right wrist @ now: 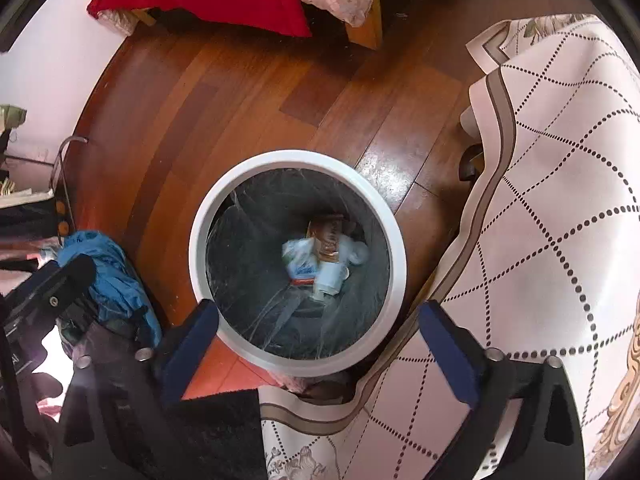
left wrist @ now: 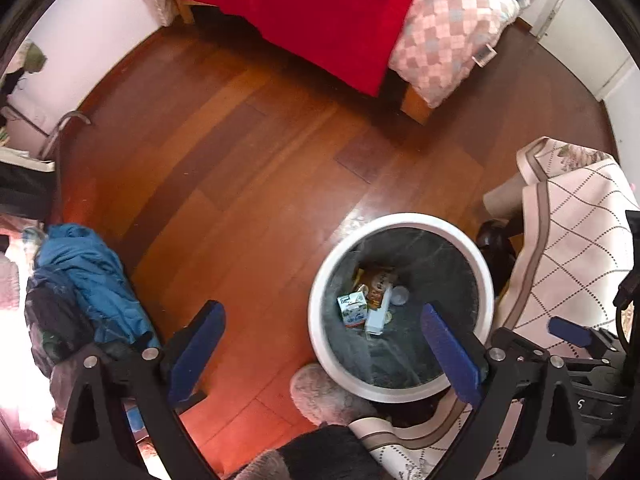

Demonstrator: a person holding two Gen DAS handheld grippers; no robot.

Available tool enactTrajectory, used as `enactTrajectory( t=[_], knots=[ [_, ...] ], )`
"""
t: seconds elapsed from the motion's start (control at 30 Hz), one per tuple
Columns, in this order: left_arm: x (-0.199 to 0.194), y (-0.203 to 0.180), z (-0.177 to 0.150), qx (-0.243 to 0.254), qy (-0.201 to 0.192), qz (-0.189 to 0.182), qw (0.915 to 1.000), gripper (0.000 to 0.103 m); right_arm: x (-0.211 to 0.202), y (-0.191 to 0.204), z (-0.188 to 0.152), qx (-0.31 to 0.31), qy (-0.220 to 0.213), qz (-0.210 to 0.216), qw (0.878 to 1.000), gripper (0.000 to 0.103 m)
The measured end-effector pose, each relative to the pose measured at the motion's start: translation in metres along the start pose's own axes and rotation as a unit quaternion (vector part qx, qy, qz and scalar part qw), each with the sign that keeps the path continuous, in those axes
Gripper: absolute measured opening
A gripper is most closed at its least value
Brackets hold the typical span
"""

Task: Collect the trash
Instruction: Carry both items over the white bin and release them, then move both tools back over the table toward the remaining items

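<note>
In the left wrist view the left gripper's blue fingers stand spread wide with nothing between them, above the wooden floor with the white-rimmed trash bin off toward its right finger; the trash at the bottom shows sharply as small cartons and a wrapper. In the right wrist view the right gripper is likewise released and empty, directly over the bin's near rim, but the trash is blurred and a patterned tablecloth fills the right side.
</note>
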State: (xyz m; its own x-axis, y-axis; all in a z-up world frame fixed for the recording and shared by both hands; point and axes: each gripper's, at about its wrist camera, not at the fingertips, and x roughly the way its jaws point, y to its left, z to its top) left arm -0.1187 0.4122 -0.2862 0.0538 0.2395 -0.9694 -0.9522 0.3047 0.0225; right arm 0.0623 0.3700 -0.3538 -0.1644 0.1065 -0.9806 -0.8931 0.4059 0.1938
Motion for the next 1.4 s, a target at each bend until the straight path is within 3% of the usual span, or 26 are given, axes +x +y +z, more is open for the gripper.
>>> enactTrajectory(
  t=[0.4, 0.87, 1.07, 1.3, 1.4],
  knots=[
    [-0.032, -0.004, -0.025, 0.006, -0.031, 0.021, 0.9993, 0.1, -0.03, -0.003, -0.029, 0.002, -0.017, -0.013, 1.0, 0.103],
    [-0.106, -0.011, -0.054, 0.018, -0.098, 0.02, 0.9948, 0.1, -0.115, -0.001, -0.077, 0.0, -0.11, 0.016, 0.994, 0.103],
    [-0.155, -0.021, -0.069, 0.023, -0.148, 0.037, 0.988, 0.1, -0.171, -0.009, -0.109, 0.003, -0.18, 0.047, 0.982, 0.103],
    [-0.206, -0.05, -0.096, 0.031, -0.21, 0.022, 0.9769, 0.1, -0.237, -0.037, -0.155, 0.021, -0.263, 0.075, 0.962, 0.103],
    [-0.215, -0.074, -0.105, 0.043, -0.216, 0.005, 0.9754, 0.1, -0.255, -0.061, -0.178, 0.042, -0.283, 0.084, 0.955, 0.103]
  ],
)
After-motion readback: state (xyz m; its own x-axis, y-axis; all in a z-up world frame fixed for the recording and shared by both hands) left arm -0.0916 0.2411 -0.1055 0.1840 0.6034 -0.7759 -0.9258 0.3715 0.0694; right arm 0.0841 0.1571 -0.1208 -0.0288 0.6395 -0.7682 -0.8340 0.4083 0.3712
